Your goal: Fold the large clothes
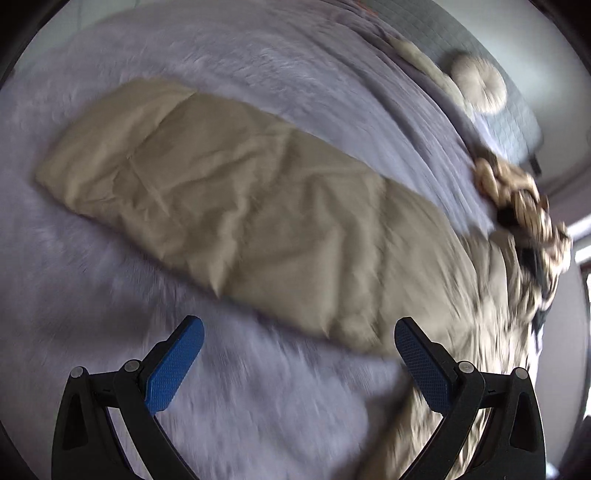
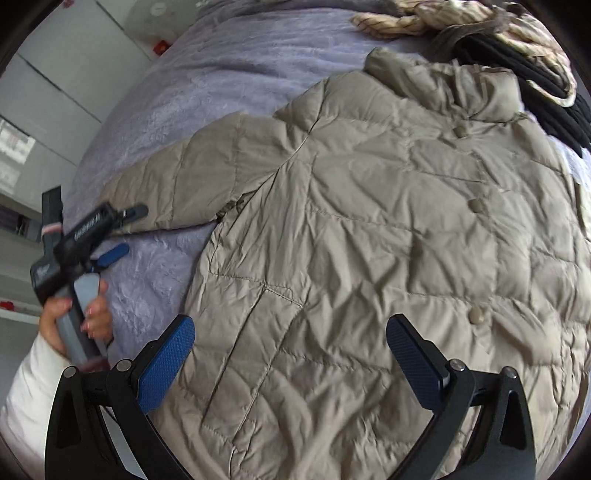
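Both tongs hang wide open over the bed (image 2: 207, 66), nothing between the pads; the beige quilted coat (image 2: 369, 229) lies spread front-up on the lilac blanket, buttons showing, collar toward the far edge where a heap of other clothes (image 2: 480, 33) sits. The left tongs (image 1: 299, 354) look out at the sleeve (image 1: 221, 199), which stretches flat away from the body, its long axis running from the near right out to the cuff at the far left; the sleeve lies just ahead of the fingertips, so the left hand looks the nearer one for folding it in. The right tongs (image 2: 291, 350) hover directly above the coat's front panel, apart from the cloth as far as I can tell. The right view alone shows the coat's body and the person's hand (image 2: 92, 314) on the other tool beside the sleeve; the left view, blurred, alone shows the sleeve's full length and a round cream cushion (image 1: 478, 83) near the far edge.
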A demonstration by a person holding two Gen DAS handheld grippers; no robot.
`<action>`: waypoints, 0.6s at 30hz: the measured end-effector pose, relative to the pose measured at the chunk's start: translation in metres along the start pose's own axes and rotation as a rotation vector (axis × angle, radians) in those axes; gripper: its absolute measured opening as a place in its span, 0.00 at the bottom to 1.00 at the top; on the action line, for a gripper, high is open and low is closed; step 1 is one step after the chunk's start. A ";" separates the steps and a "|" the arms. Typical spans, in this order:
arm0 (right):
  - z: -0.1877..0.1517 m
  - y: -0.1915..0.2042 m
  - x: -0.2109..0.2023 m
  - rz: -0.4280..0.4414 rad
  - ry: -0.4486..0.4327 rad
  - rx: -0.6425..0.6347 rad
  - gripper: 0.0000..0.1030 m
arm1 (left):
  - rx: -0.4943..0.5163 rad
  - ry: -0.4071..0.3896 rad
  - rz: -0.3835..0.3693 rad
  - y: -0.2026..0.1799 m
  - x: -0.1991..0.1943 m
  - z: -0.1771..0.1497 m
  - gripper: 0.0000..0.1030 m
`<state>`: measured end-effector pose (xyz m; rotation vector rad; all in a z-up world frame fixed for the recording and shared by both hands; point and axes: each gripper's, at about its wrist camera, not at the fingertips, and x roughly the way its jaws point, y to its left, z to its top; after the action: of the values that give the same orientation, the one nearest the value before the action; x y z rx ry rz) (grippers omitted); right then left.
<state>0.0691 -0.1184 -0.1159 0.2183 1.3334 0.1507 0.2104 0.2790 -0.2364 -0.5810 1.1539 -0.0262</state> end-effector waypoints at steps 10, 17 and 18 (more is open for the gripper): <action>0.055 0.021 0.035 0.051 -0.073 -0.046 1.00 | -0.152 -0.192 0.098 0.038 0.016 0.067 0.78; 0.100 0.045 0.070 0.090 -0.159 -0.018 0.89 | -0.077 -0.217 0.028 0.036 0.002 0.081 0.07; 0.103 0.043 0.076 0.113 -0.157 0.003 0.61 | -0.059 -0.231 0.025 0.033 -0.005 0.082 0.07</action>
<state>0.1880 -0.0658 -0.1549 0.3027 1.1657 0.2223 0.2700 0.3432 -0.2239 -0.6053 0.9394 0.0949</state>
